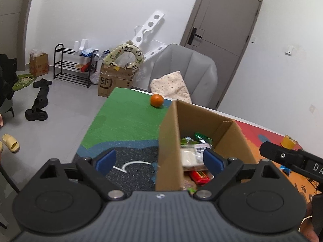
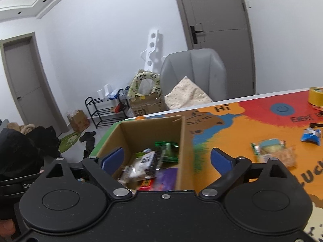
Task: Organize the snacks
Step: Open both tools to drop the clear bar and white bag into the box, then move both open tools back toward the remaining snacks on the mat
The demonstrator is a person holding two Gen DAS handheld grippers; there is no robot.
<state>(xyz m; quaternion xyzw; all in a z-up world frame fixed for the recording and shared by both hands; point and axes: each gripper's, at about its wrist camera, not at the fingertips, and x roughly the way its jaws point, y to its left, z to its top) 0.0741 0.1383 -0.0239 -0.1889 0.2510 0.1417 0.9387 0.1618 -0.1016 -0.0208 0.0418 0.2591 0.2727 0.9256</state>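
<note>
Snacks (image 2: 150,164) are lying piled in the open box (image 2: 183,141) on the mat (image 2: 232,141), and we are seeing more packets (image 2: 274,153) loose to its right. We are holding both grippers, left (image 1: 159,159) and right (image 2: 167,159), over the box walls, jaws spread wide, gripping nothing.
</note>
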